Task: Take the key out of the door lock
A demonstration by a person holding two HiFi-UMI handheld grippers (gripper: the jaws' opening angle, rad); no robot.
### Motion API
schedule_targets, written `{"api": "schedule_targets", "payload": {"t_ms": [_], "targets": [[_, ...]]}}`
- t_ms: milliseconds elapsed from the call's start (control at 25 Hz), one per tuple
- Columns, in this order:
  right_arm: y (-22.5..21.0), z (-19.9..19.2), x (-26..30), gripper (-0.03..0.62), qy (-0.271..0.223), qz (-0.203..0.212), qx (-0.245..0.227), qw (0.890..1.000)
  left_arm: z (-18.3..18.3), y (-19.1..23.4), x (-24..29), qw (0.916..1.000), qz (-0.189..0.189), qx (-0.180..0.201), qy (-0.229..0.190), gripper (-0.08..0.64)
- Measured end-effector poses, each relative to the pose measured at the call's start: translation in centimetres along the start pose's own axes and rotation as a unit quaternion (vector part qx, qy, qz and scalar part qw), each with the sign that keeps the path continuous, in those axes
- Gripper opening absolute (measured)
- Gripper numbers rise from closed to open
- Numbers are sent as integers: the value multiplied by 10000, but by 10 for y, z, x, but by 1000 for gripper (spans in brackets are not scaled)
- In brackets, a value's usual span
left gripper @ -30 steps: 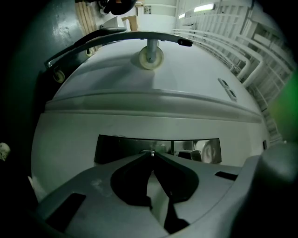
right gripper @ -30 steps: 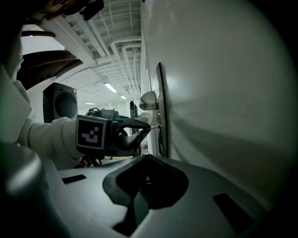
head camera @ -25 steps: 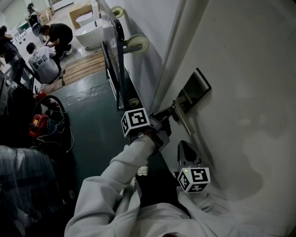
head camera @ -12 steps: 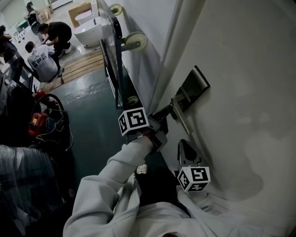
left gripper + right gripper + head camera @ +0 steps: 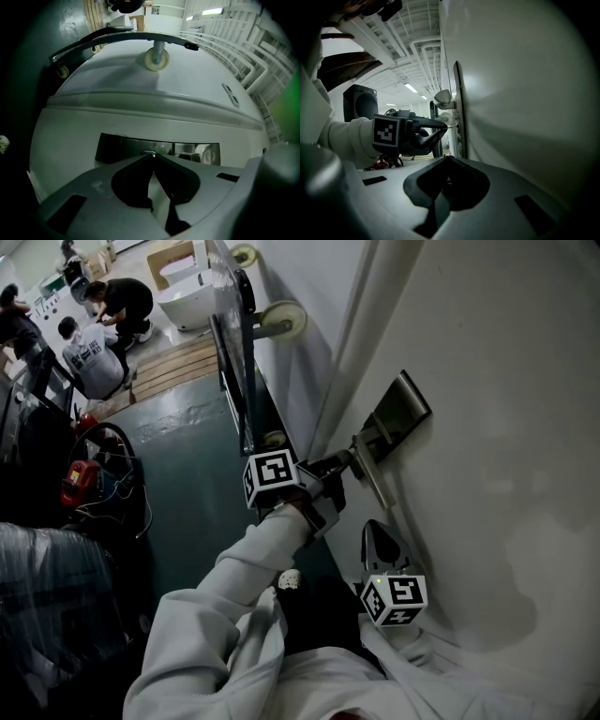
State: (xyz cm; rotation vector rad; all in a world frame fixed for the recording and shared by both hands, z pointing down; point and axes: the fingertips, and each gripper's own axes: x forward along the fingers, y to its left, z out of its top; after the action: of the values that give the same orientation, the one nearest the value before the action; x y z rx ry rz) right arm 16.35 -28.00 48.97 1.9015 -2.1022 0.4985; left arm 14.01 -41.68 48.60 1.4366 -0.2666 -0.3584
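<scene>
1. Pinching the key [image 5: 451, 125] right now is the left gripper [image 5: 343, 459]. The key is a thin, bright metal sliver, and only a short bit pokes out past the tips. Its blade runs straight up to the lock plate [image 5: 403, 413]; can't tell how deep it sits.
2. From the left gripper view you just get a small shiny nub [image 5: 149, 153] where the two dark, smooth plastic jaws meet. They're closed to a point on it, with no gap at the tips.
3. The lock plate is a long, narrow rectangle of dark, glossy metal, reflective enough to mirror the room. It's mounted flat near the door's edge, and the key is at its lower half, just beside the root of the lever handle [image 5: 375, 474], a slim straight metal bar.
4. The door [image 5: 506, 381] itself is plain white, matte and flat.
5. The right gripper [image 5: 376, 531] is lower down, close to the door face and apart from the plate. Its jaws are drawn together with nothing between them.
6. A white, crumpled fabric sleeve [image 5: 253, 568] leads up to the left gripper's marker cube [image 5: 271, 475].
</scene>
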Motion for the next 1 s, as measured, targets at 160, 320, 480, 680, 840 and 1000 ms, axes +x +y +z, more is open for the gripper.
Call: {"api": "schedule_targets", "payload": {"t_ms": [160,320,480,680,840,1000], "targets": [[-4,0,0,51,-26,-20,36,10000,2,0,-5,9999,13,91,-80,26],[-10,1,-1,52,-59,-56,61,9999,2,0,-5,9998,53,134,-131,26],[-12,4,-6,52,-134,-68,54,9999,3,2,-6,9998,52,80,-178,26],[-15,5,-16,52,-186,-93,35,9998,6,1,-25,9997,-23,125,-223,26],[-14,2,-17,51,-146,-84,32,9999,2,3,-46,9990,142,332,-260,26],[-6,5,-18,52,-223,17,40,9997,-3,3,-58,9987,71,337,-374,26]]}}
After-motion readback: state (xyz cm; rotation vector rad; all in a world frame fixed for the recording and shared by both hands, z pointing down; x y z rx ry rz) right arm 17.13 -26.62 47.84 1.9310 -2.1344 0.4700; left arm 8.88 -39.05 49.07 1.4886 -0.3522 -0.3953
